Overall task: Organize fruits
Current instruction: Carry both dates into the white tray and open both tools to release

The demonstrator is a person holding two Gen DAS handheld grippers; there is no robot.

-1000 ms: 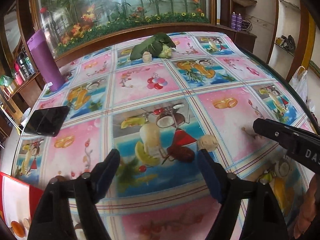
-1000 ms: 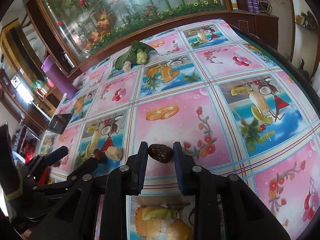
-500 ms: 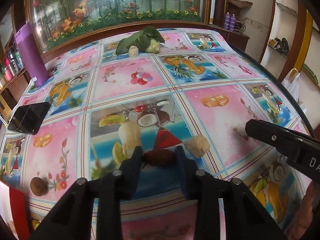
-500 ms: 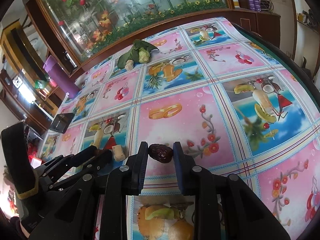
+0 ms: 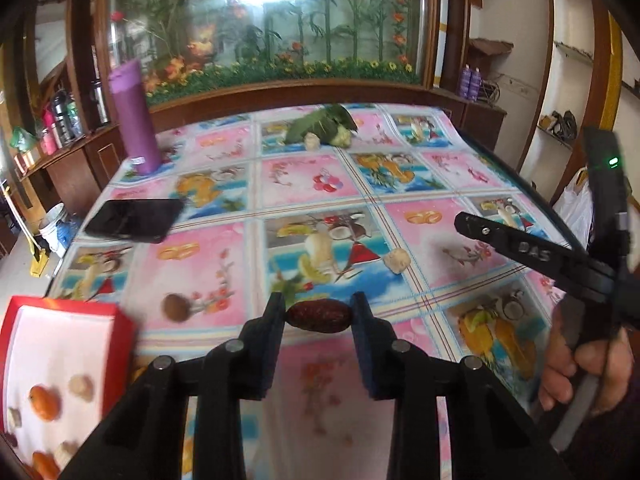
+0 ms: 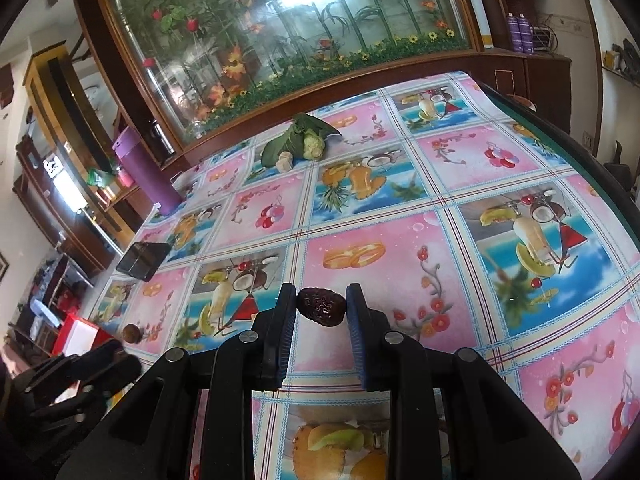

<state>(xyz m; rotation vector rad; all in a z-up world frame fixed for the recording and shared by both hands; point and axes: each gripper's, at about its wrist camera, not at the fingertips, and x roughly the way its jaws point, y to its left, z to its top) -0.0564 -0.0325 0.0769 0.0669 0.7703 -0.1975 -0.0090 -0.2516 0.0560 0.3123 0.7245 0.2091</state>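
The left tool [image 5: 319,312] is gripping a dark brown date [image 5: 319,315] crosswise between its two fingertips, clear above the worktop [image 5: 420,184], which is wearing a glossy cloth printed with pink and blue fruit squares. Its jaws have just been closing, and the date is sitting between the pads with each end pressed against one.

The right tool [image 6: 321,306] is likewise clamping a second wrinkled date [image 6: 321,307] at its tips, tilted a little, above a pink square of the cloth. In the left wrist view this tool is showing at the right edge as a black arm, with the person's hand [image 5: 580,364] wrapping its handle.

At the lower left of the left wrist view a red box [image 5: 120,344] with a white inside is lying partly off the near edge of the frame; it is holding small orange fruits [image 5: 45,402] and pale beige pieces [image 5: 81,387]. Just beside the box, on the cloth, a round brown fruit [image 5: 175,307] is resting. A pale lumpy fruit [image 5: 397,260] is lying farther right, between the two tools.

A black phone [image 5: 134,220] is lying flat near the left edge of the worktop, and a tall purple bottle [image 5: 134,116] is standing upright at the far left corner. At the far end a cauliflower in green leaves [image 5: 326,128] is lying with a small pale piece just beside it.
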